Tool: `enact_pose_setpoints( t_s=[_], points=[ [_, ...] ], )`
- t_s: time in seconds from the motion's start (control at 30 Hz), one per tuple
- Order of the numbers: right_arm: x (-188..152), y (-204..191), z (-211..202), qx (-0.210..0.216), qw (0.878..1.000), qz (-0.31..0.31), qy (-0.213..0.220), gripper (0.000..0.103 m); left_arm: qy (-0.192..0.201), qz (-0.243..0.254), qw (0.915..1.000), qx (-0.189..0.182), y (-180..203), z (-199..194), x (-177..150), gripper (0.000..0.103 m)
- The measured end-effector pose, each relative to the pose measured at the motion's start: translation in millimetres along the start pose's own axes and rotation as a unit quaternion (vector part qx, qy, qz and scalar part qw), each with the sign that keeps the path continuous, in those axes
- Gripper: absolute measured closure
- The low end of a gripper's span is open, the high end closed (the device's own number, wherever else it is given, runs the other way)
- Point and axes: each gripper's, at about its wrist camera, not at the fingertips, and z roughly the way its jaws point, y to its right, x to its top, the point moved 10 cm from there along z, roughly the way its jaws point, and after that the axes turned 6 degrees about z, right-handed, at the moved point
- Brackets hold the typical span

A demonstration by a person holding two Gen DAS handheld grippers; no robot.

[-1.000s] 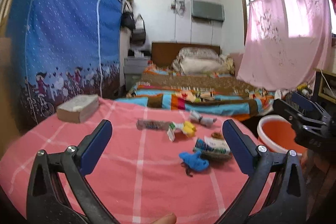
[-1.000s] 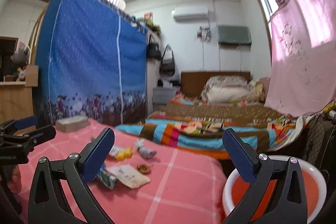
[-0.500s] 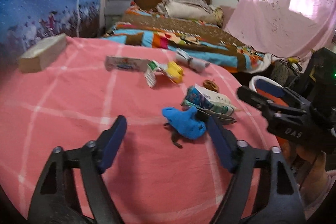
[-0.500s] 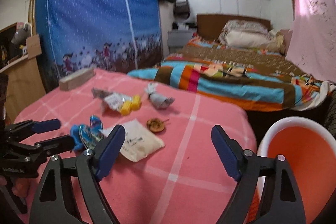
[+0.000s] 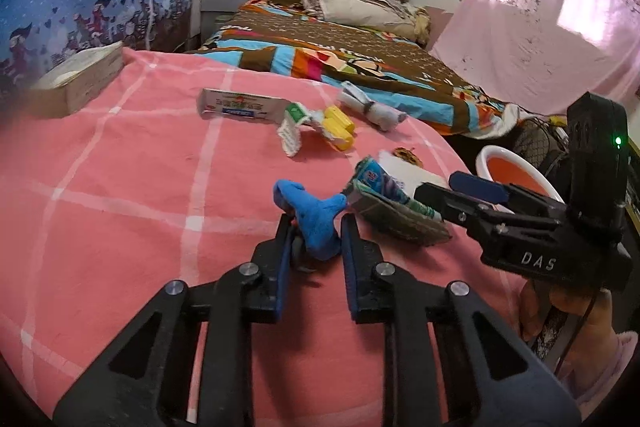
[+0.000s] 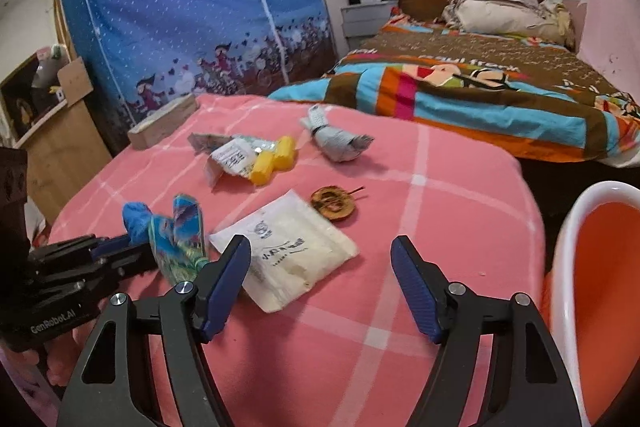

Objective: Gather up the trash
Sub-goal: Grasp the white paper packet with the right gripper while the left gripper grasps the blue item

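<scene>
We've got the left gripper point(image 5: 314, 243) pinched on the blue scrap point(image 5: 316, 219) near the bed's point(image 5: 120, 211) right edge, close to the orange bin point(image 6: 600, 267); right gripper point(image 6: 324, 283) hangs wide apart over the white packet point(image 6: 296, 255), ready for it.

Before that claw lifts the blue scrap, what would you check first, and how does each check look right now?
1. Left gripper closed around the blue scrap: ok, a finger on each side.
2. Grip firm enough to lift: cannot tell.
3. Colourful wrapper not caught in the grip: ok, it lies beside the fingers.
4. Right gripper out of the way: ok, open, holding nothing, over the white packet.
5. Orange bin in reach: ok, at the pink blanket's right edge.
</scene>
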Motion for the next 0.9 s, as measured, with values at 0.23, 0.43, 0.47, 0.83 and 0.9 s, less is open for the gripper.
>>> enact_pose_setpoints(
  t_s=[0.23, 0.43, 0.47, 0.83, 0.9],
  points=[
    [-1, -15, 6, 0.009, 1.0, -0.016, -0.012, 0.031, 0.008, -0.027, 0.9996, 0.007, -11, -1, -1, 0.078],
    [-7, -25, 12, -0.006, 0.999, -0.049, -0.02, 0.045, 0.012, -0.026, 0.9995, 0.013, -10, -1, -1, 0.078],
    [-8, -27, 11, -0.007, 0.998, -0.056, -0.019, 0.048, 0.013, -0.026, 0.9995, 0.013, -10, -1, -1, 0.078],
    [-11, -32, 3, -0.012, 0.997, -0.075, 0.002, 0.075, 0.055, -0.004, 0.9983, 0.016, -3, -15, 3, 0.078],
    [-11, -34, 0, -0.012, 0.996, -0.084, 0.01, 0.082, 0.064, 0.001, 0.9978, 0.017, -1, -18, 4, 0.078]
  ],
)
